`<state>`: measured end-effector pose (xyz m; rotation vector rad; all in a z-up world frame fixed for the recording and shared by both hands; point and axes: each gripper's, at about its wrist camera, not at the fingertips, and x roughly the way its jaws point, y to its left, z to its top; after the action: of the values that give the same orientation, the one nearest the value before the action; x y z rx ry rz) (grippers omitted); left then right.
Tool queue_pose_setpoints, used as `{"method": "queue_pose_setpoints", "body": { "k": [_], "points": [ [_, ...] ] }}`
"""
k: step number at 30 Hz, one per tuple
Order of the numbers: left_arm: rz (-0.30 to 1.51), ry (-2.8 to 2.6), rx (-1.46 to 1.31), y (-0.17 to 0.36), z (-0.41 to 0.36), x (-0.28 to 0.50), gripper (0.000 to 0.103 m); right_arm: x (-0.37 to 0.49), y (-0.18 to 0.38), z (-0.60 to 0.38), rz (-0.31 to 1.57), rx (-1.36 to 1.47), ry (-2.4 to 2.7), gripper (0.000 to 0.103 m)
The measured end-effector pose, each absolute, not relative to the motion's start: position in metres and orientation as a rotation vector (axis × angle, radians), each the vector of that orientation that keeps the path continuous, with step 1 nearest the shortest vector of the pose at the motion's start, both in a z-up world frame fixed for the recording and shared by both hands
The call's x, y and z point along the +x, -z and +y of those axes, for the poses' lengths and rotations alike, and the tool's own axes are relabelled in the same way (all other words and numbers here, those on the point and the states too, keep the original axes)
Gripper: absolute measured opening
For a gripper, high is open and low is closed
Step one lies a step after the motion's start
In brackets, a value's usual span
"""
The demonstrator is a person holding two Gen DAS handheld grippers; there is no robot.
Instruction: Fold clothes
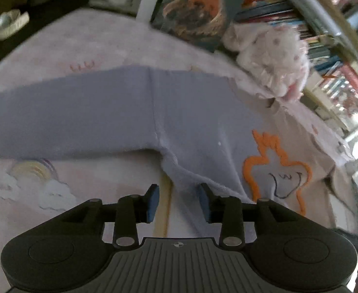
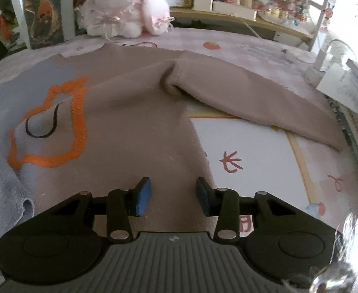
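A two-tone sweater lies spread flat on a pale pink patterned bedsheet (image 1: pixel 86 190). Its lavender half (image 1: pixel 120 112) fills the left wrist view, one sleeve stretching left. Its beige half (image 2: pixel 130 127) fills the right wrist view, with the beige sleeve (image 2: pixel 264 97) running out to the right. An orange-outlined figure (image 2: pixel 76 122) sits on the chest. My left gripper (image 1: pixel 178 204) is open just above the lavender side seam near the armpit. My right gripper (image 2: pixel 173 199) is open over the beige body near its right edge. Neither holds cloth.
A white and pink plush toy (image 2: pixel 125 12) sits at the head of the bed beyond the collar. A poster (image 2: pixel 44 14) and shelves of books (image 1: pixel 325 56) stand behind it. A white box (image 2: pixel 342 78) lies at the sheet's right edge.
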<state>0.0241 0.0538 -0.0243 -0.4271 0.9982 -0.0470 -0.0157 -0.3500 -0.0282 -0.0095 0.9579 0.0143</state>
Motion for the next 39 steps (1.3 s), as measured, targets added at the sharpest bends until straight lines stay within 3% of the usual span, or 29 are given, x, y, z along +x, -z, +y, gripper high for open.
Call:
{"method": "queue_pose_setpoints", "body": {
  "k": [3,7,9,11,13,15,22,25,28,31,39],
  "points": [
    [0.999,0.069,-0.442,0.031,0.053,0.031,0.035,-0.022,0.029,-0.352,0.959,0.002,0.031,0.038],
    [0.974,0.121,-0.444,0.031,0.058,0.039,0.011,-0.031,0.029,-0.354,0.960,0.016,0.092,0.038],
    [0.968,0.137,-0.444,0.032,0.060,0.046,0.008,-0.035,0.029,-0.352,0.965,0.018,0.094,0.038],
    [0.961,0.136,-0.453,0.031,0.063,0.056,0.008,-0.039,0.029,-0.347,0.971,0.018,0.081,0.034],
    [0.947,0.128,-0.444,0.029,0.064,0.070,0.008,-0.042,0.028,-0.342,0.977,0.017,0.067,0.020],
    [0.935,0.124,-0.428,0.029,0.066,0.086,0.009,-0.046,0.028,-0.338,0.983,0.016,0.054,0.015],
    [0.935,0.126,-0.465,0.021,0.079,0.106,0.020,-0.058,0.026,-0.321,1.005,0.013,0.007,0.011],
    [0.890,0.163,-0.439,0.009,0.076,0.086,0.047,-0.063,0.025,-0.314,1.014,0.012,-0.013,0.011],
    [0.884,0.167,-0.401,0.007,0.065,0.074,0.057,-0.068,0.024,-0.307,1.023,0.010,-0.033,0.011],
    [0.902,0.163,-0.355,0.009,0.050,0.074,0.063,-0.073,0.025,-0.302,1.001,-0.004,-0.030,0.011],
    [0.960,-0.024,-0.218,0.025,0.020,0.094,0.065,-0.075,0.026,-0.303,0.980,0.003,-0.029,0.012]
  ]
}}
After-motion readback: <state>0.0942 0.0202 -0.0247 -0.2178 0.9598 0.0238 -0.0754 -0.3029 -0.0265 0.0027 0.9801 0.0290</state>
